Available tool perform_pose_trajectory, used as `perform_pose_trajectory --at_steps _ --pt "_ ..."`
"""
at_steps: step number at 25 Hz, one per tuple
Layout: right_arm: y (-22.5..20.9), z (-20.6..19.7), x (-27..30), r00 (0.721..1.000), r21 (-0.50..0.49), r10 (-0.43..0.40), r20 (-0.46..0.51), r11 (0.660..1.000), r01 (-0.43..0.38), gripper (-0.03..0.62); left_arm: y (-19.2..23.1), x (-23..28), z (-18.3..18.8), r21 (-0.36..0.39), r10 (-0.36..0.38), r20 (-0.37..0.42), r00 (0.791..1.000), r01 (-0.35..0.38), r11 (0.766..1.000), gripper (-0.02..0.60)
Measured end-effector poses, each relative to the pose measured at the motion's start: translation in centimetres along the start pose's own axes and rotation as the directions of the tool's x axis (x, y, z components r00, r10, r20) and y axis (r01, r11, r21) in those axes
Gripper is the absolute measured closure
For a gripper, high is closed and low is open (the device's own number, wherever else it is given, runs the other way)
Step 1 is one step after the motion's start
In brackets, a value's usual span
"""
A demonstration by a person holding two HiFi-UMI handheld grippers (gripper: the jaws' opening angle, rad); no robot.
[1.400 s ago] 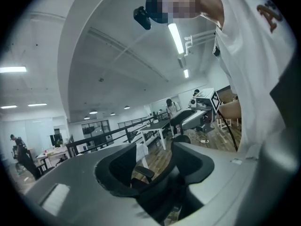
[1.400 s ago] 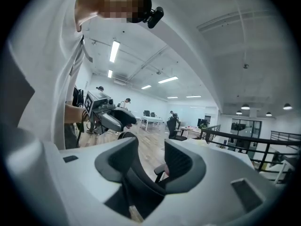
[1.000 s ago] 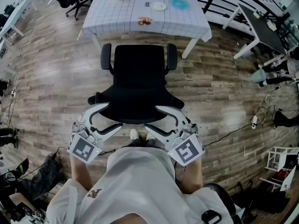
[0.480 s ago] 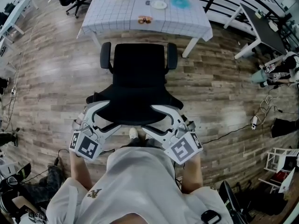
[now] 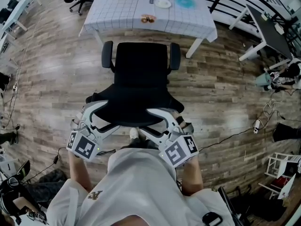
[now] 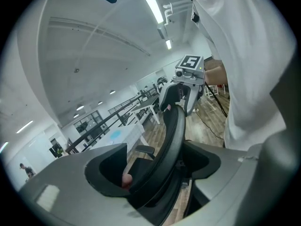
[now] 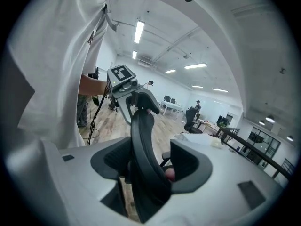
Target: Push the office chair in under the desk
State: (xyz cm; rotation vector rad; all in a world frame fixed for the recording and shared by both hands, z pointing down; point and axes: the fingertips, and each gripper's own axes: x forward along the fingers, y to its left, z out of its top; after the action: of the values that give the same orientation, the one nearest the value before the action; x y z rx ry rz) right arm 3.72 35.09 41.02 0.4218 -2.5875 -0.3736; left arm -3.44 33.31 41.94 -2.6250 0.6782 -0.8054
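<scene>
- Head view: the office chair (image 5: 141,67) stands on the wood floor (image 5: 51,79) with its seat turned towards the counter (image 5: 122,11). The seat front is near the counter's near edge and the whole seat lies in the open. The backrest (image 5: 136,108) faces the person.
- Head view: the left gripper (image 5: 109,117) and the right gripper (image 5: 149,121) both sit at the backrest's top edge, one on each side of its middle and near each other. This view does not show whether either one clamps.
- Left gripper view: the backrest edge runs between this gripper's fingers (image 6: 225,168). They stand wide and have just been opening. A dark gap shows on one side of the edge, so there is no clamp. Farther along the same edge, the other gripper's marker cube (image 6: 190,62) is visible.
- Right gripper view: the backrest edge also stands between this gripper's fingers (image 7: 221,173). They have just been closing but are well apart, with a gap on the side nearer the person. Nothing is clamped.
- Head view only: a grid cloth covers the counter, which carries a white dish (image 5: 162,4) and a blue item (image 5: 183,2).
- Gripper views only: ceiling lights (image 7: 138,32) and the thin, curved profile of the backrest edge.
</scene>
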Motion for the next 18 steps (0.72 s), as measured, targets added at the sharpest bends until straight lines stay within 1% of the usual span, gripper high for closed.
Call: perform_pose_trajectory --at_steps 5,10,18 --pt "-0.6 -0.1 0.1 1.0 -0.003 -0.007 0.021 1.0 0.007 0.324 0.6 0.5 -0.1 -0.013 0.01 0.001 1.0 -0.01 1.0 0.204" --pt "-1.2 0.0 0.2 1.0 0.0 0.004 0.028 1.0 -0.004 0.324 1.1 0.7 0.0 -0.019 0.005 -0.003 1.0 -0.005 1.0 0.202" --pt "-2.4 -0.4 1.3 1.0 0.012 0.017 -0.002 1.0 -0.017 0.324 2.4 1.4 -0.8 -0.018 -0.005 -0.025 1.0 0.004 1.0 0.204"
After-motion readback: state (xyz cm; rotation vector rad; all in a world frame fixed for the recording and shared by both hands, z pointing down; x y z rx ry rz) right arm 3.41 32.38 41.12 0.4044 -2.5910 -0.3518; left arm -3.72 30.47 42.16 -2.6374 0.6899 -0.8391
